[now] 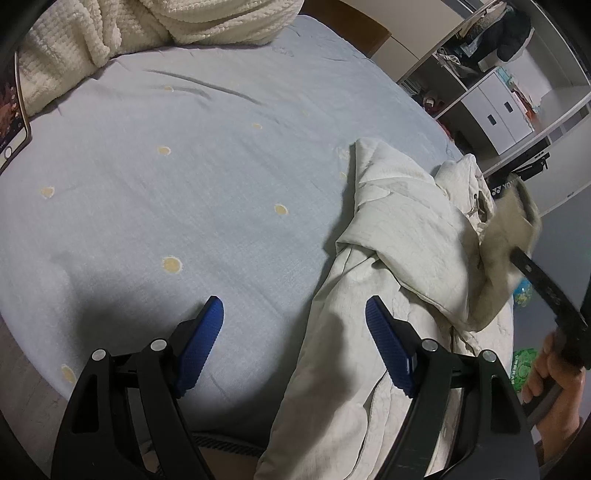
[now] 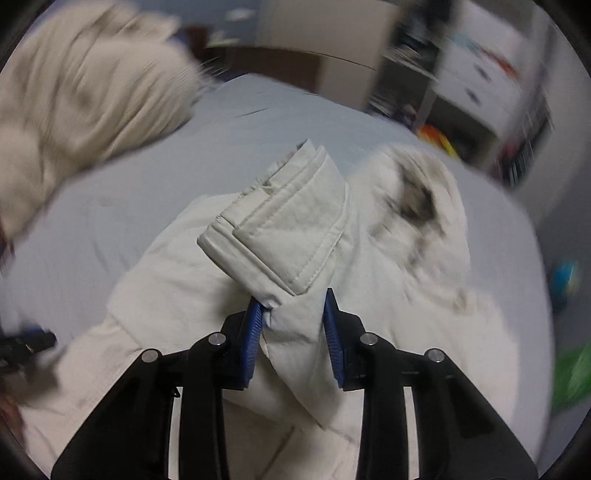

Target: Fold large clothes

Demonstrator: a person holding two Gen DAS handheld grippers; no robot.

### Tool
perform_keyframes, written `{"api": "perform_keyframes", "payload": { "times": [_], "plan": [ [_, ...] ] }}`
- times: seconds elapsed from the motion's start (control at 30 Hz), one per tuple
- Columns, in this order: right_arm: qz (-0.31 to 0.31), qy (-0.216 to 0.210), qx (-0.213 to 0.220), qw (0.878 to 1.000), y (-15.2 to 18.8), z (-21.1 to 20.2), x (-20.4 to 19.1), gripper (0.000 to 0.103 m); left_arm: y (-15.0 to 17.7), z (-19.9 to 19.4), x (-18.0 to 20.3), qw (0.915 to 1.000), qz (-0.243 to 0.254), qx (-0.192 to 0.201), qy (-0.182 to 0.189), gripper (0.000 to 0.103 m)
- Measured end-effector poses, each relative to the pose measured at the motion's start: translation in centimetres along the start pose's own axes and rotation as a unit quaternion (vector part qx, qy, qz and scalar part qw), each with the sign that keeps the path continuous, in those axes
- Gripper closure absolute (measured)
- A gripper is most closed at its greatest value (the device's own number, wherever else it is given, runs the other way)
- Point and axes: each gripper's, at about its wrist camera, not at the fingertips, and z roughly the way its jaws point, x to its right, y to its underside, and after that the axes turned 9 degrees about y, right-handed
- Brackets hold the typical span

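A cream padded jacket (image 1: pixel 399 229) lies crumpled on the right side of a pale blue bed sheet (image 1: pixel 184 147). Its fur-trimmed hood (image 2: pixel 417 199) lies toward the far right. My left gripper (image 1: pixel 294 301) hovers open over the jacket's near edge, one pad above the sheet and the other above the cloth, with nothing gripped. My right gripper (image 2: pixel 291 297) is shut on the jacket's sleeve, just behind the stitched cuff (image 2: pixel 288 221), which sticks up lifted off the rest of the jacket (image 2: pixel 177 280). The left wrist view shows the right gripper (image 1: pixel 546 288) and the hand (image 1: pixel 554 373) holding it at the right edge.
A knitted cream blanket (image 1: pixel 147 26) is heaped at the head of the bed. A phone (image 1: pixel 11 118) rests at the left edge of the sheet. White shelving with drawers (image 1: pixel 498 107) stands beyond the bed on the right. A green toy (image 1: pixel 522 363) lies on the floor.
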Motion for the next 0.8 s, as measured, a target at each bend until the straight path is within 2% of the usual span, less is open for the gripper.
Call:
{"api": "perform_keyframes", "payload": {
  "times": [0.17,0.3,0.4,0.47,0.57,0.6,0.63,0.67,0.73,0.8],
  "plan": [
    [0.150,-0.044,-0.005,0.988,3.0,-0.6,7.8,0.072,0.0,0.1,0.3,1.0000,0.006,-0.002,-0.006,0.027],
    [0.237,-0.068,-0.005,0.969,5.7,-1.0,12.0,0.054,-0.1,0.2,0.5,0.9999,0.011,-0.003,-0.010,0.027],
    [0.286,-0.079,-0.020,0.955,7.8,-0.1,14.7,0.047,-0.1,0.3,0.7,0.9998,0.015,-0.004,-0.013,0.026],
    [0.318,-0.088,-0.029,0.944,8.8,0.5,15.9,0.047,-0.1,0.3,0.9,0.9997,0.016,-0.004,-0.015,0.026],
    [0.378,-0.103,-0.038,0.919,10.1,1.8,18.5,0.047,-0.2,0.5,1.0,0.9996,0.018,-0.005,-0.019,0.026],
    [0.396,-0.106,-0.041,0.911,10.4,2.3,19.2,0.050,-0.1,0.5,1.0,0.9996,0.019,-0.006,-0.019,0.026],
    [0.416,-0.107,-0.044,0.902,10.8,2.7,20.1,0.059,-0.1,0.6,1.0,0.9996,0.020,-0.006,-0.020,0.026],
    [0.428,-0.107,-0.047,0.896,11.0,3.1,20.7,0.077,-0.1,0.6,1.0,0.9996,0.020,-0.006,-0.021,0.027],
    [0.431,-0.108,-0.047,0.895,11.0,3.4,21.2,0.084,-0.1,0.6,1.0,0.9996,0.019,-0.006,-0.021,0.026],
    [0.417,-0.111,-0.037,0.901,10.4,3.0,21.3,0.087,-0.1,0.6,1.0,0.9996,0.020,-0.006,-0.021,0.026]
  ]
}}
